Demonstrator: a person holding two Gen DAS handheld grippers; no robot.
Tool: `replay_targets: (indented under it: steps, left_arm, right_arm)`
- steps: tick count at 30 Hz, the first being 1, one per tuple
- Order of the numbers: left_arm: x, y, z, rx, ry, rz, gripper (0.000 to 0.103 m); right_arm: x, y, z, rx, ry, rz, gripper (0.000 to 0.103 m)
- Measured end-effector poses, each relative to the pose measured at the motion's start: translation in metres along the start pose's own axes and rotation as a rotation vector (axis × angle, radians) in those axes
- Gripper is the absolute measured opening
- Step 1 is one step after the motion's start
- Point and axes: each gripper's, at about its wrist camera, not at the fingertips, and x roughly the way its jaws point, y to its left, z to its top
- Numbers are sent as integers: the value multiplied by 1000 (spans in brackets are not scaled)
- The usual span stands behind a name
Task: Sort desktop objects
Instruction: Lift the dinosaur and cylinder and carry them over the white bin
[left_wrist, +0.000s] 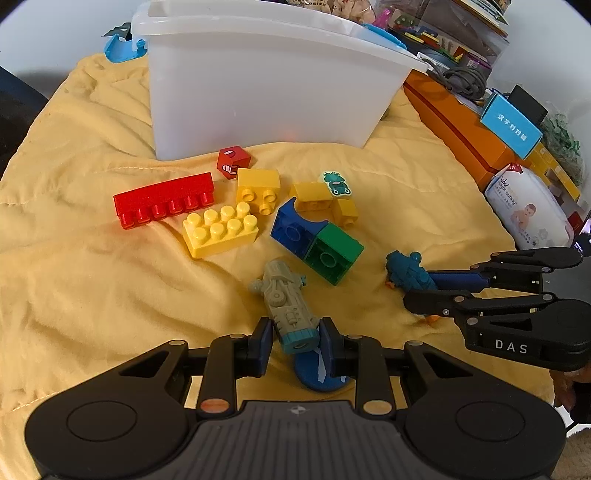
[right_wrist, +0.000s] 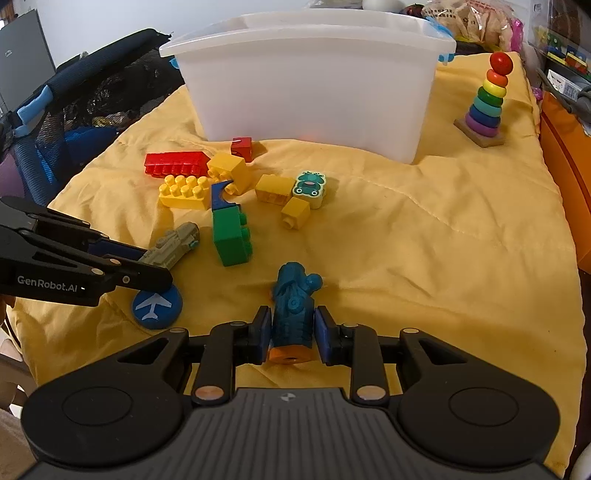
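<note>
**Two toys gripped, one in each set of jaws, ready to lift**

I have both grabs made at once. My left gripper (left_wrist: 294, 341) has its jaws drawn in to a narrow gap, pads pressed on the tail end of the grey-green toy vehicle (left_wrist: 286, 304), which lies on the yellow quilt (left_wrist: 92, 258) with its nose pointing away from the jaws. Just under and behind those jaws sits a blue disc with a white plane symbol (right_wrist: 158, 304). My right gripper (right_wrist: 291, 334) is likewise nearly closed, clamped on the orange-tipped end of the teal toy vehicle (right_wrist: 295, 295), the rest of it sticking out ahead.

I judge the grasp step done and the carry not yet begun. Next calls for a clean lift off the soft cloth, then a reach forward and up over the rim of the white plastic bin (right_wrist: 314, 85), well beyond both jaws.

Both vehicles are hard moulded plastic, knobbly with ridges and small wheels, so the pads should bite. The quilt is rumpled and stitched, giving no firm base. Between the jaws and the bin lie glossy studded blocks (left_wrist: 221, 230) in red, yellow, blue and green. Far right of my right jaws stands a wooden ring stacker (right_wrist: 487, 99).
</note>
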Motion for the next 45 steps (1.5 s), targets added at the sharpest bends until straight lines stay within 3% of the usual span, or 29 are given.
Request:
replay_targets:
  steps: [15,26,34,36,38,41,45]
  left_arm:
    - [6,-5,1,12,-6,13,31]
    - [3,-3,-3,-16,-11,13,33]
    - [8,-3,4,-29,-18,12,33]
    - [8,-4,3,-15,-29,13,32]
    - [5,-6,3,5,-32,5,31]
    - [-21,-9,7,9,-97,-8,31]
    - [-76,-14,43,27,-267,-34,25]
  right_arm:
    - [1,2,-6,-22,9,-13,32]
    - [-2,0,-11,-15,1,-9,45]
    - [-3,-1,-8,-9,-17,-15,46]
    - [-2,1,-6,-18,-21,-18,46]
    - [2,2,-5,-39,1,-15,30]
    - [-3,5,-2,-53,-5,2,29]
    - [-36,9,22,-77,-134,-7,29]
